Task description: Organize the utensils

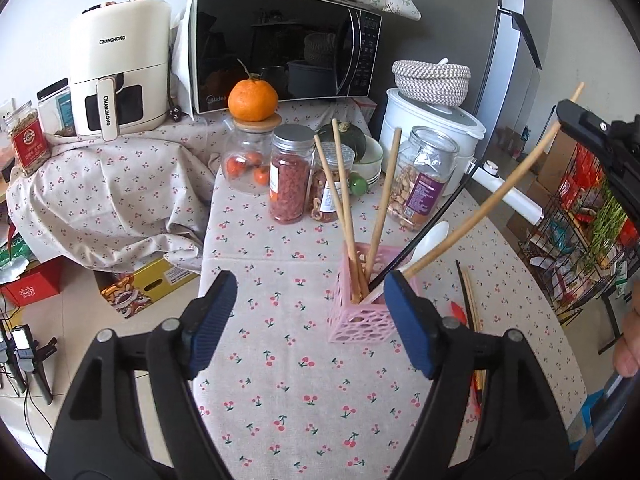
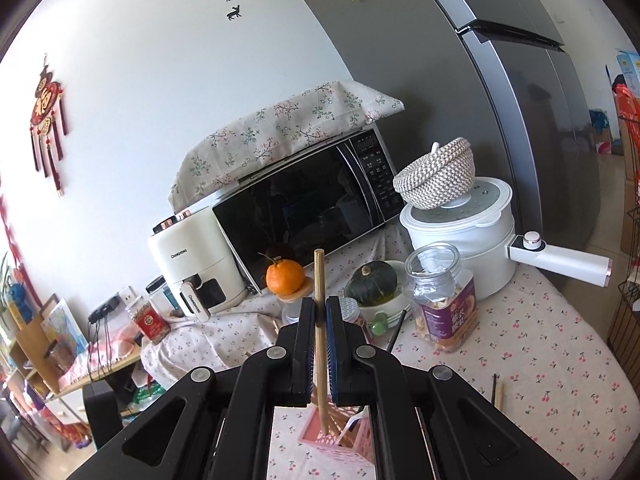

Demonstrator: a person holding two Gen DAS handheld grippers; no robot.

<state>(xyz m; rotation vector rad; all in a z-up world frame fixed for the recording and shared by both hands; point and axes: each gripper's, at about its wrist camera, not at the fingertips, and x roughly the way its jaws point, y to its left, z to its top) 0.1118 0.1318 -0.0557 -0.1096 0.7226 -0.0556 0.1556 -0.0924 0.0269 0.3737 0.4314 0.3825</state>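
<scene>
The right tongs [image 2: 320, 316] clamp a wooden chopstick [image 2: 320, 340], its lower end inside the pink holder [image 2: 332, 446] below them. The left tongs [image 1: 310, 320] gape wide over the worktop [image 1: 288, 400], the holder just ahead of their right pad.
</scene>
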